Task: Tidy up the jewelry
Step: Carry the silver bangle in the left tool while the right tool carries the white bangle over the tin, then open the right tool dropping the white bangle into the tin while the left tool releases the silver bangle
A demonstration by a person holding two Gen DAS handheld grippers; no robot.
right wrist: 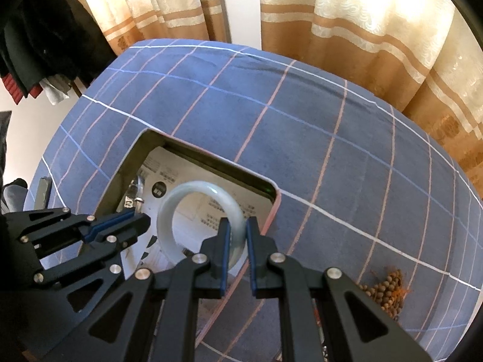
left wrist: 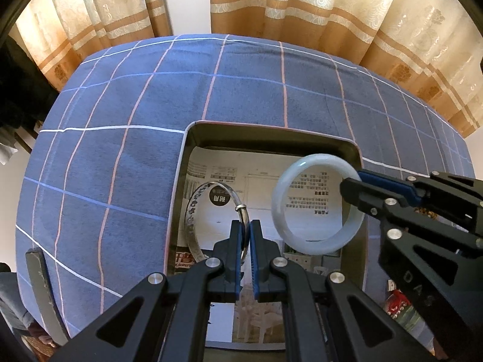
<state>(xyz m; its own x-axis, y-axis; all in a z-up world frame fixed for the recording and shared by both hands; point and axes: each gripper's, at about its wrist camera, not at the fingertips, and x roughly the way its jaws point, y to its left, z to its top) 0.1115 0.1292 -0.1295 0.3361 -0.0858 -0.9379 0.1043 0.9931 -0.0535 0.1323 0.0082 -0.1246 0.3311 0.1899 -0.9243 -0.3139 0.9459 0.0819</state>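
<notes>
a blue checked cloth [left wrist: 241, 90] covered the table. behind it hung cream and tan curtains [left wrist: 302, 3], sunlit, parted on a bright window [left wrist: 187, 9]. dark clothes [right wrist: 45, 36] hung at the left.

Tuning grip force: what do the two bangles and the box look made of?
Pale bangle: likely jade or glass; milky, translucent, glossy, thick.
Thin bangle: looks silver metal; shiny band, dark engraved marks, sliding clasp.
Box: probably tin; thin dull rim, rounded corners, printed paper lining.
</notes>
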